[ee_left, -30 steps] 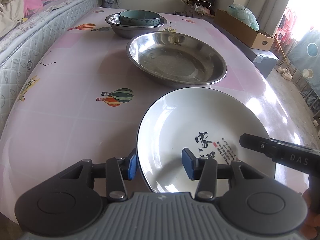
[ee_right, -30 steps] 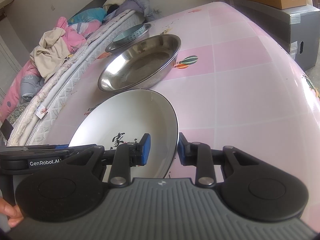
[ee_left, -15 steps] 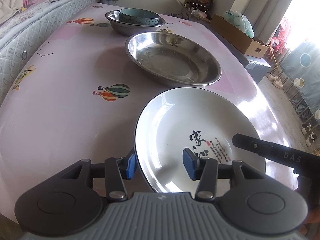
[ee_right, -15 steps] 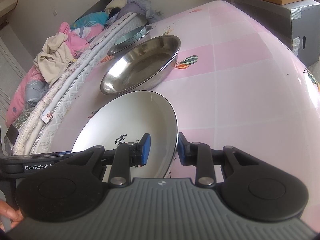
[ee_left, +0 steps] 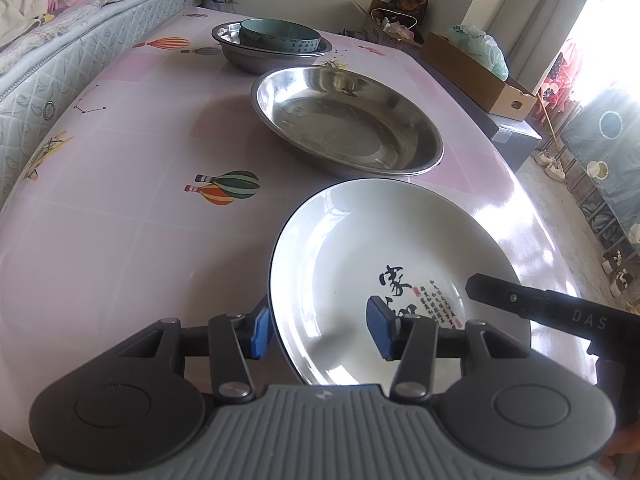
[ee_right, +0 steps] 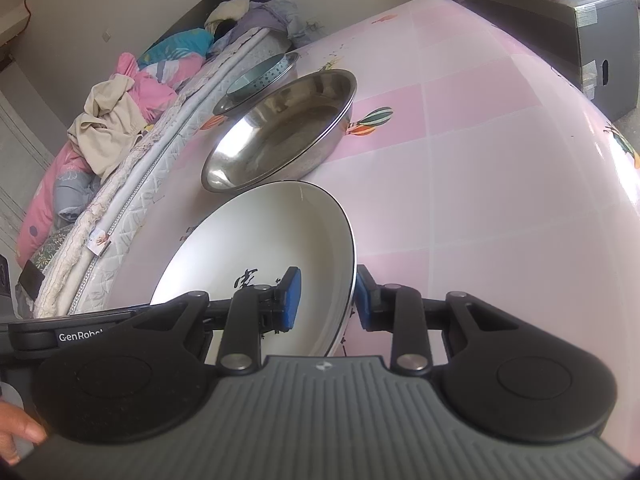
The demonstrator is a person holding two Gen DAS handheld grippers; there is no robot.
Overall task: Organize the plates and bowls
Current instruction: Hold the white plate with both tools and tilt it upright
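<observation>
On the near edge of the tabletop: white ceramic plate [ee_left: 384, 264] with black calligraphy, straddled on opposite rims by both grippers.
Left gripper [ee_left: 320, 330]: jaws spread, one blue pad outside the plate's left rim, the other over the plate's inside; contact at the outer pad cannot be confirmed.
Right gripper [ee_right: 325, 294]: jaws spread but narrower, right rim of the plate between the pads, outer pad at or just beside the rim; not clearly pinching.
Plate height: tilted in both views; whether it rests on the pink tablecloth [ee_left: 120, 240] or is lifted, cannot tell.
Middle of tabletop: large stainless steel basin [ee_left: 346, 120], empty, just beyond the plate's far rim.
Far end of tabletop: teal ceramic bowl [ee_left: 280, 36] nested inside a smaller steel bowl [ee_left: 256, 58].
Done, judged: one bowl pair already nested.
Left, judged: the white plate is not yet stacked; the steel basin is a likely destination, and a firm two-sided grip comes first.
Left wrist view only: full calligraphy, cardboard box [ee_left: 480, 76] past the right edge, the right gripper's finger over the plate.
Right wrist view only: heap of clothes [ee_right: 116, 120] on the mattress [ee_right: 132, 200] along the left edge, plate rim seen edge-on, a bare hand [ee_right: 16, 436] at the lower left corner.
</observation>
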